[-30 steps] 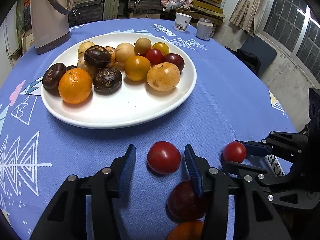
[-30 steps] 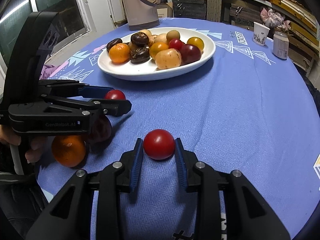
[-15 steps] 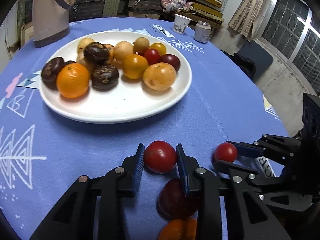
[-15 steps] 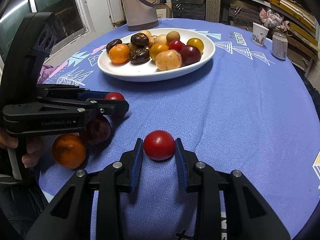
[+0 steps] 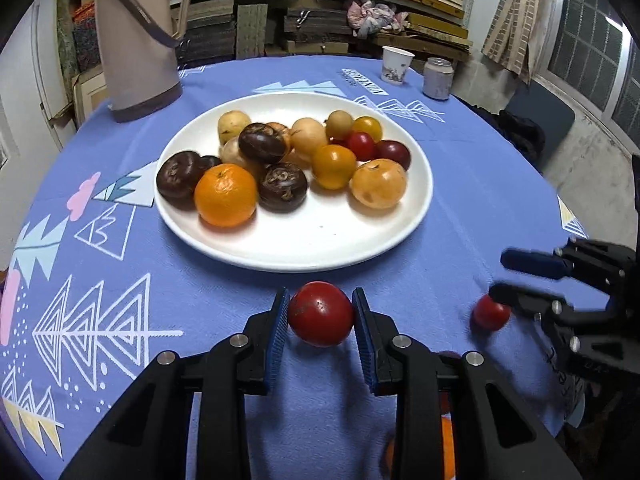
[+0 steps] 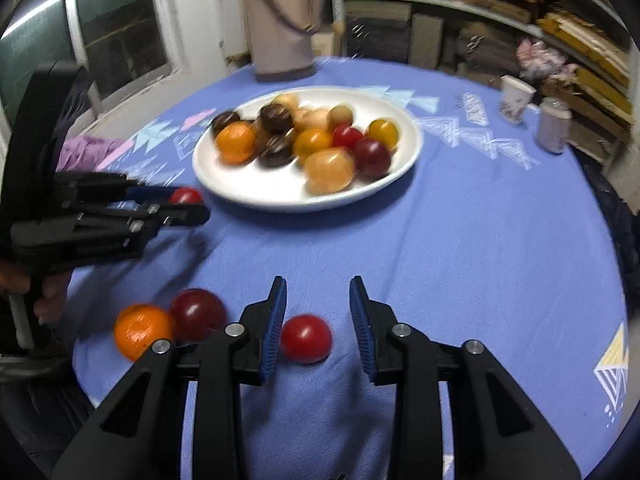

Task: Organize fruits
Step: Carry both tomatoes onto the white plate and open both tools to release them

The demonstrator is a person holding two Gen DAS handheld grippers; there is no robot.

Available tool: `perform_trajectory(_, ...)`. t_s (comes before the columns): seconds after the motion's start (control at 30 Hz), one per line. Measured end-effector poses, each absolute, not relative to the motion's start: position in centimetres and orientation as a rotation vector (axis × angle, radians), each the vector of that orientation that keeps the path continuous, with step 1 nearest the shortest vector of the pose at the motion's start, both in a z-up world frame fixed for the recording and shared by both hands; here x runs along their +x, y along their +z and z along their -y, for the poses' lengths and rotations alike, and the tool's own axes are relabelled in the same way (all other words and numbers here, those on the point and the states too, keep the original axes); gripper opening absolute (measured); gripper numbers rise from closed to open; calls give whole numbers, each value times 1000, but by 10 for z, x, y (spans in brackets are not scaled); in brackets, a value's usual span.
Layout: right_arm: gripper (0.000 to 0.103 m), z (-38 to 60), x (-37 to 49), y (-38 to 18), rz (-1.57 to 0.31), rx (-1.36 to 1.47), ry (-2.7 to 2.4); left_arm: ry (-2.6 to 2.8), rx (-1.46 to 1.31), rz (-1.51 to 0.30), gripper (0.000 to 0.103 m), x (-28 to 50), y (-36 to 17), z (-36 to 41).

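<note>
Fruits mostly sit heaped on the white plate point(image 5: 304, 256) in the middle of the blue tablecloth point(image 5: 480, 184). An orange point(image 6: 142, 330) and a dark red fruit point(image 6: 198, 312) lie loose near the cloth's near edge. My left gripper point(image 5: 320, 304) is clamped on a red tomato point(image 5: 320, 314), seemingly lifted off the cloth, just short of the plate. My right gripper point(image 6: 318, 292) stands spread around a smaller tomato point(image 6: 306, 338) lying on the cloth, its pads not pressing it. The risks I see are smooth skin slipping from the left pads, or a right finger nudging its tomato so it rolls away.

Black hand-held gripper point(image 5: 320, 320); blue ribbed pads point(image 5: 277, 332); silver screws; white lettering, seemingly.
</note>
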State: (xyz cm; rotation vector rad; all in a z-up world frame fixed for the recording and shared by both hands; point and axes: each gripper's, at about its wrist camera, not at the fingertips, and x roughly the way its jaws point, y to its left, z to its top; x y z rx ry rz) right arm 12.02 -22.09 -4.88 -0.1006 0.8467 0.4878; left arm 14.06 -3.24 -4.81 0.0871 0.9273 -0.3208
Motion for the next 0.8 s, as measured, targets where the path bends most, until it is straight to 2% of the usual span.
perform_trajectory(0.13,46,219,104,-56,-848,-136,501,-333,82,-943,32,141,-54,33)
perform_trajectory(0.2,47,223,102,-63,-867,-132,485,-342,80,-948,32,142,-56,35)
perform_trajectory(0.27,42,225,102,-69,-879,-135,463,-349,76,-952,32,142,-56,36)
perform_trajectory(0.43,37,219,105,-78,-884,-139,467,-352,74,-964,32,142,-58,38)
perform_trajectory(0.47,30,217,106,-78,-882,-141,469,-351,74,-967,32,143,-58,38)
perform_trajectory(0.8,28,219,113,-64,-847,-124,447,-357,74,-956,32,142,-56,38)
